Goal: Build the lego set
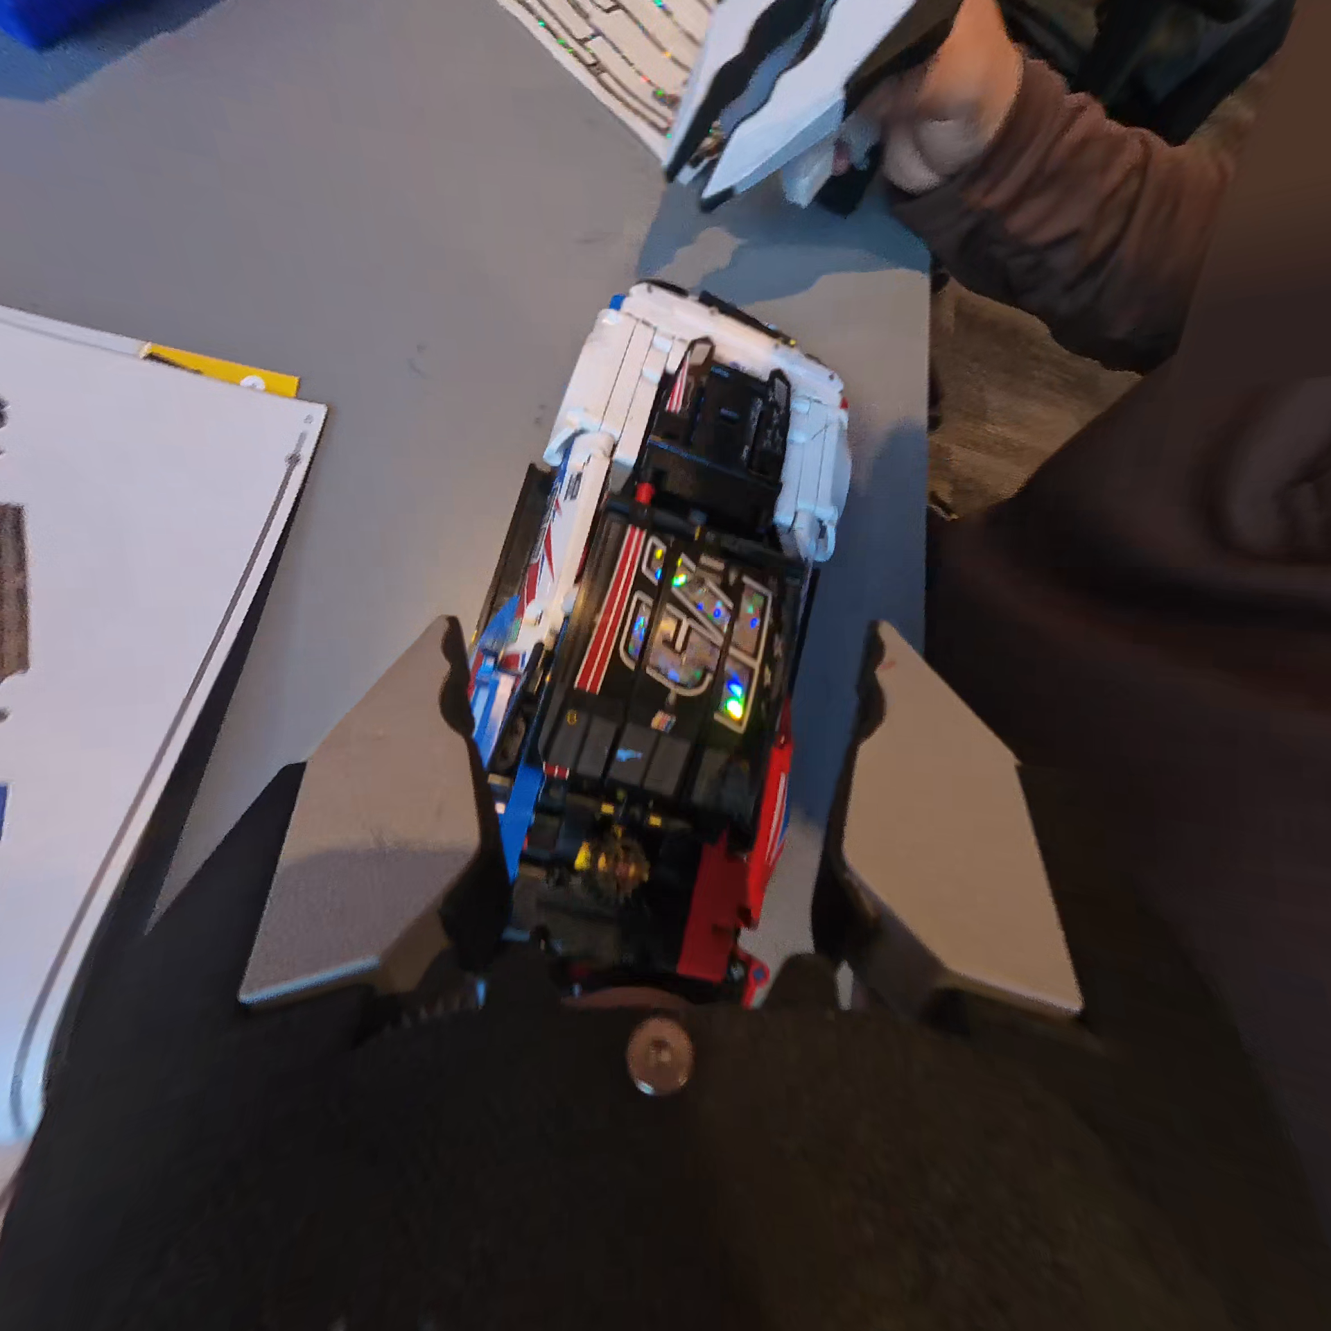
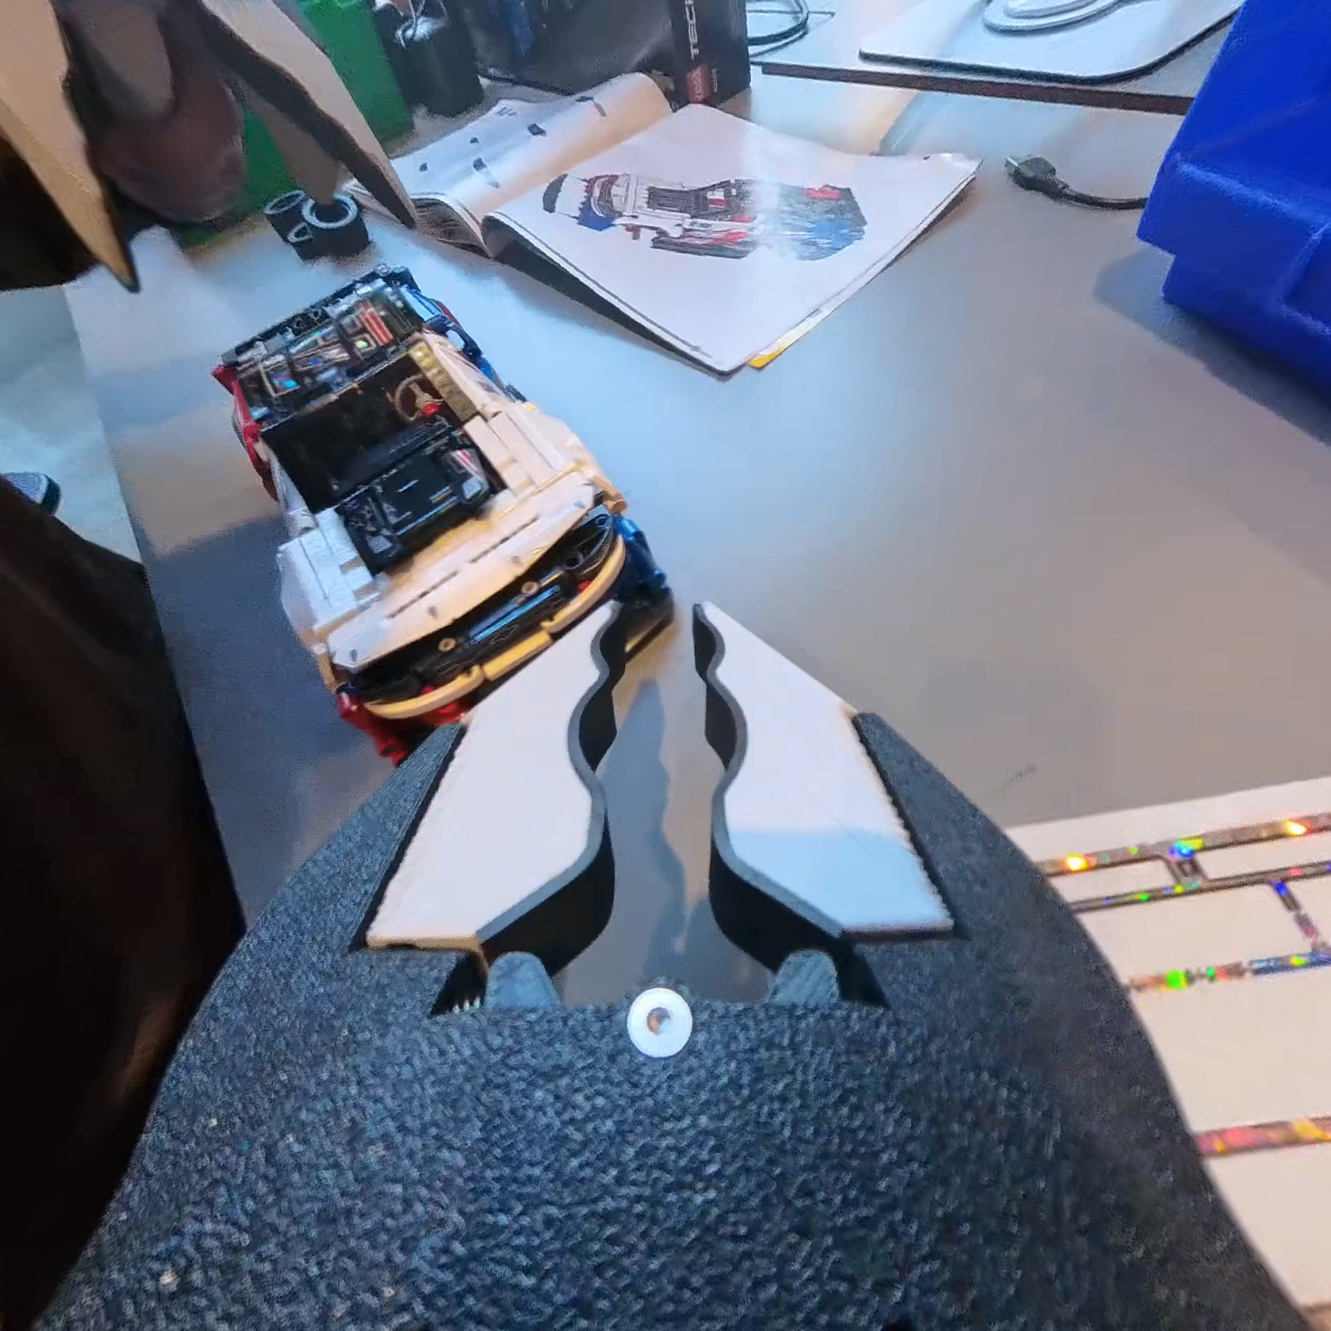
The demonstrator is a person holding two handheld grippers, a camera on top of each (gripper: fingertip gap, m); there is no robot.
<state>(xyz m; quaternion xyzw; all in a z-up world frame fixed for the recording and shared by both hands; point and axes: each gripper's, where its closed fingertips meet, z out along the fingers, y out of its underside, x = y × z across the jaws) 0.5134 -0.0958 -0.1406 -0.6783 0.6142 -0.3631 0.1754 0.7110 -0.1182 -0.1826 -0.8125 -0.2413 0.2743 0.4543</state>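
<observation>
Left wrist view looks straight down on the lego car [image 1: 670,634], which fills the middle of the frame on the grey table [image 1: 360,216]. The left gripper [image 1: 662,641] is spread wide, its two fingers to either side of the car's rear half. The left-hand finger [image 1: 403,792] lies right against the blue side panel; I cannot tell whether it presses on it. The right-hand one stands a little clear of the red side. Nothing is clamped.

The table edge runs just beside the car on the right of the frame, with dark floor beyond. At the left edge an open instruction booklet [image 1: 144,576] lies close, a strip of bare table between it and the car.

In the right wrist view, the right gripper [image 2: 655,619] hangs low in the centre of the frame, its fingers parted by a narrow gap and holding nothing. The left-hand fingertip is just beside the car's [image 2: 432,504] front corner; contact is unclear. A sticker sheet [image 2: 1224,972] sits at the lower right, a blue bin [image 2: 1253,180] at the upper right, and loose black tyres [image 2: 324,223] at the upper left. Open grey table spreads through the centre right.
</observation>
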